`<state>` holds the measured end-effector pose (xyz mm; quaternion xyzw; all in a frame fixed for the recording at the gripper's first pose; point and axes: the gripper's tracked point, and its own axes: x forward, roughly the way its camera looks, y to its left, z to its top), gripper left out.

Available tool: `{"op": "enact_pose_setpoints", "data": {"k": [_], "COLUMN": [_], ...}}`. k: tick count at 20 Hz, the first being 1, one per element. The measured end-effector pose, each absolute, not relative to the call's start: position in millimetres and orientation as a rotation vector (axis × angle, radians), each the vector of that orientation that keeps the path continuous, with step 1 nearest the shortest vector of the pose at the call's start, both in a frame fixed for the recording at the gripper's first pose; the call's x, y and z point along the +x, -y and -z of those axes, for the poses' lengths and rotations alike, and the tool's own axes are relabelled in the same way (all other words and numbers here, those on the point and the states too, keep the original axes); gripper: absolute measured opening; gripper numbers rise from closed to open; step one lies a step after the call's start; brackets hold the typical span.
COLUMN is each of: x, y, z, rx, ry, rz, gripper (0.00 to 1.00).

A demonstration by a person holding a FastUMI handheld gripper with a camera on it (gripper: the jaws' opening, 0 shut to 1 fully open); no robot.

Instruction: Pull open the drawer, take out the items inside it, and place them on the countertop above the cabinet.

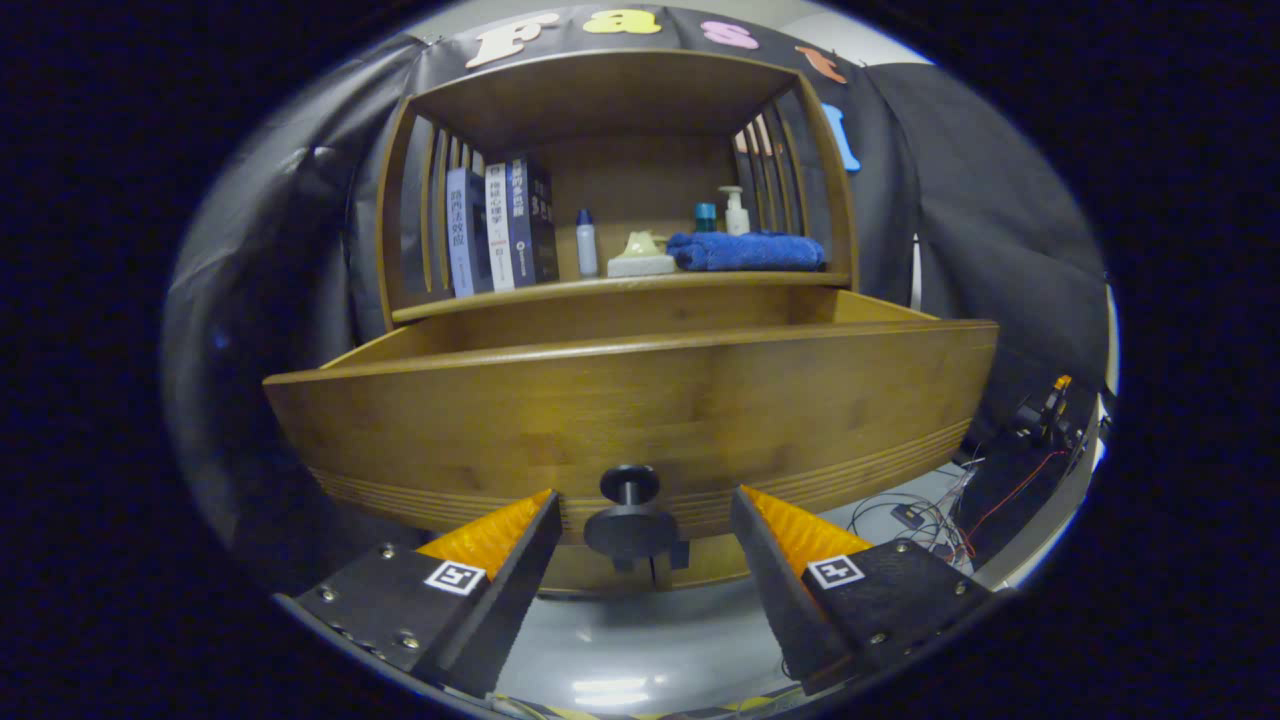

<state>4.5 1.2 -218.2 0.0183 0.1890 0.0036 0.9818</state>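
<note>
One step looks done: the drawer stands pulled out at 12 o'clock of the released gripper, whose fingers flank the knob without touching, while its hidden contents still await the bench.

Pulled-out wooden drawer: tall front panel hides the whole interior, contents can't be told. Round dark knob sits in the gap of the spread gripper, neither finger touching; its base merges with a dark blob below. Small teal-capped bottle half hidden behind folded blue towel. Upright book spines too small to read. Tangled thin cables on the floor blurred.
</note>
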Motion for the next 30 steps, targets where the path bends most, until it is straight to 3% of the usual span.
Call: {"op": "enact_pose_setpoints", "data": {"k": [12,30], "x": [32,134], "y": [6,-12], "z": [220,224], "rx": [0.070,0.197], "ry": [-0.342,-0.323], "rz": [-0.040,-0.025], "gripper": [0.98,0.98]}}
